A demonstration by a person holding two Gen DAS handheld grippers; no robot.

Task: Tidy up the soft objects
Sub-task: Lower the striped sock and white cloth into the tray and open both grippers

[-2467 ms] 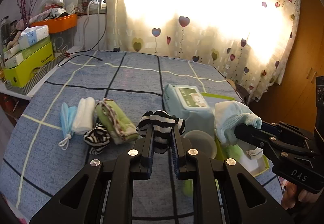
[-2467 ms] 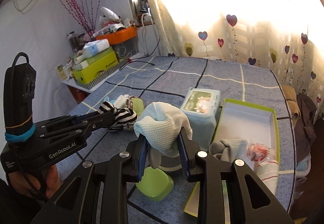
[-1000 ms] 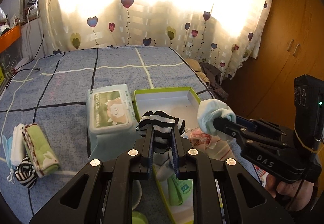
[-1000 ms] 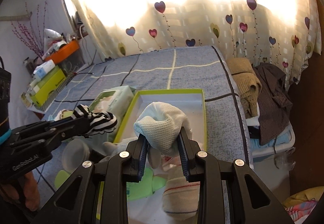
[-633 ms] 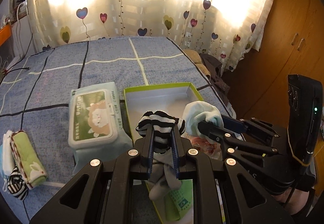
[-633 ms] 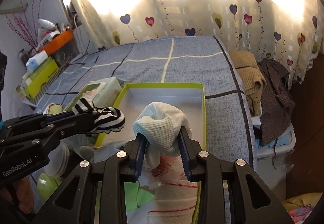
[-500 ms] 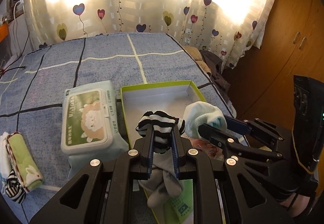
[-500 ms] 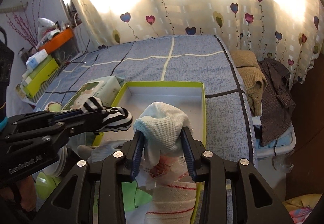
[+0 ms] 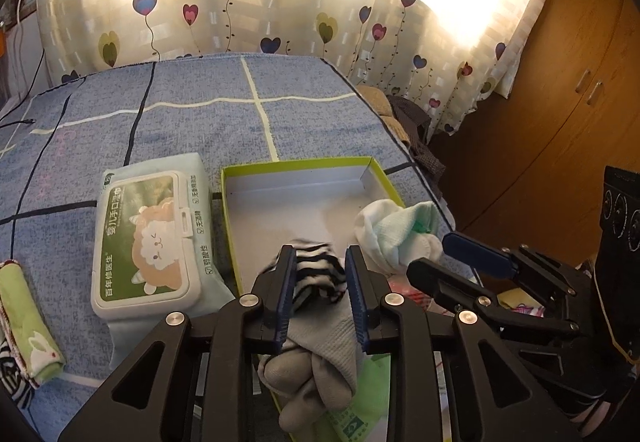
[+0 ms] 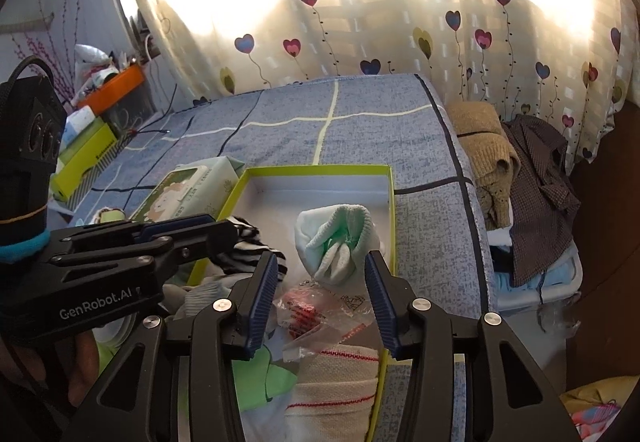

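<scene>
- Left wrist view: the left gripper (image 9: 320, 274) has just been opening. Its jaws stand apart around the striped sock (image 9: 316, 274), which lies in the green box (image 9: 296, 164) — the pads look just clear of it, on a grey sock (image 9: 320, 358). The box's far half is bare white. A wipes pack (image 9: 146, 238) lies just left of the box.
- Right wrist view: the right gripper (image 10: 322, 282) has also just been opening, jaws wide. The mint sock (image 10: 336, 242) lies loose in the box (image 10: 320, 169) beyond the pads. Near it — a crinkled wrapper (image 10: 320, 310) and a red-striped cloth (image 10: 340, 382).
</scene>
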